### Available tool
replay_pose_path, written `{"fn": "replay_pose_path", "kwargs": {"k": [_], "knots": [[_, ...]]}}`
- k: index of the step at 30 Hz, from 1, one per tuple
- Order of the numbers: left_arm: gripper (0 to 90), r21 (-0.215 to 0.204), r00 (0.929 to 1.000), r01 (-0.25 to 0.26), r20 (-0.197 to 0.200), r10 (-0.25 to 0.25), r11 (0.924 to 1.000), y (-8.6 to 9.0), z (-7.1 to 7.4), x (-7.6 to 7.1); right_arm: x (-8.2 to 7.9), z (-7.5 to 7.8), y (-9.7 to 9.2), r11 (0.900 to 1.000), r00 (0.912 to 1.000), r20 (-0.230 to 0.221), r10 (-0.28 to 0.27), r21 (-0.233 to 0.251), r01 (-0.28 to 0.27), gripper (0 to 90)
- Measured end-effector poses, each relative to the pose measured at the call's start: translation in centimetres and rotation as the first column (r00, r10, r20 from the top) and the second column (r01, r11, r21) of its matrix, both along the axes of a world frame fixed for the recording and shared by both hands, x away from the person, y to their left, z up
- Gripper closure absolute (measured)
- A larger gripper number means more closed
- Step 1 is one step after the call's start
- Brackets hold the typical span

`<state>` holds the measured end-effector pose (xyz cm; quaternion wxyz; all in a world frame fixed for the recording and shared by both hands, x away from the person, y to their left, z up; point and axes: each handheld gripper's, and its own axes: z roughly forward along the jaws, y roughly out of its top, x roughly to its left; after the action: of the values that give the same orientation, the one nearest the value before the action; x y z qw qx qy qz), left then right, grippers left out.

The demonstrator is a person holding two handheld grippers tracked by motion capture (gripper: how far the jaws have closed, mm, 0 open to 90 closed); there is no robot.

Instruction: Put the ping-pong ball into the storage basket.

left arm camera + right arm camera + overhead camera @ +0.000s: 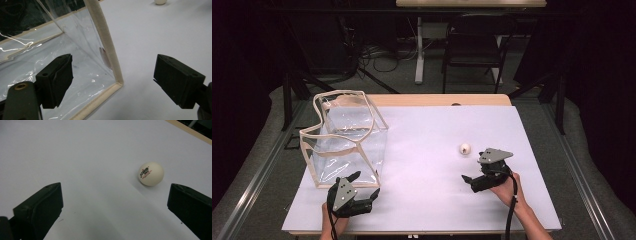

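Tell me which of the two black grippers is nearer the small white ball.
The right gripper: the white table-tennis ball lies just ahead of its open jaws. The left gripper faces the clear plastic bag.

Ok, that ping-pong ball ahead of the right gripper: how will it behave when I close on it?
The ping-pong ball is round and sits free on the smooth white table cover, so a nudge would probably send it rolling. It looks hollow and light, so an off-centre pinch may squirt it out. The right gripper is open wide; centre the ball first.

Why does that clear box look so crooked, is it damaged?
The clear bag is soft plastic with a cream rim that sags and kinks at its top left, so it looks bent, not visibly torn. The ball lies whole on the white table.
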<state>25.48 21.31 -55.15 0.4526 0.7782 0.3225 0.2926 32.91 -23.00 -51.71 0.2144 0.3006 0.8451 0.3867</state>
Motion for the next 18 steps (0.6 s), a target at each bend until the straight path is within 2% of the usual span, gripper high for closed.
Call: {"fn": "replay_pose_path", "kwargs": {"k": [11, 18], "knots": [[15.8, 0.006, 1.0, 0.002, -0.001, -0.002, 1.0, -0.1, -0.1, 0.0, 1.2, 0.5, -0.2, 0.9999, 0.9999, -0.003, -0.014, 0.009, 0.014, 0.0], [15.8, 0.006, 1.0, 0.0, 0.0, 0.0, 1.0, -0.1, 0.0, 0.0, 2.5, 0.3, 0.2, 0.9999, 0.9999, -0.009, -0.014, 0.004, 0.014, 0.0]]}}
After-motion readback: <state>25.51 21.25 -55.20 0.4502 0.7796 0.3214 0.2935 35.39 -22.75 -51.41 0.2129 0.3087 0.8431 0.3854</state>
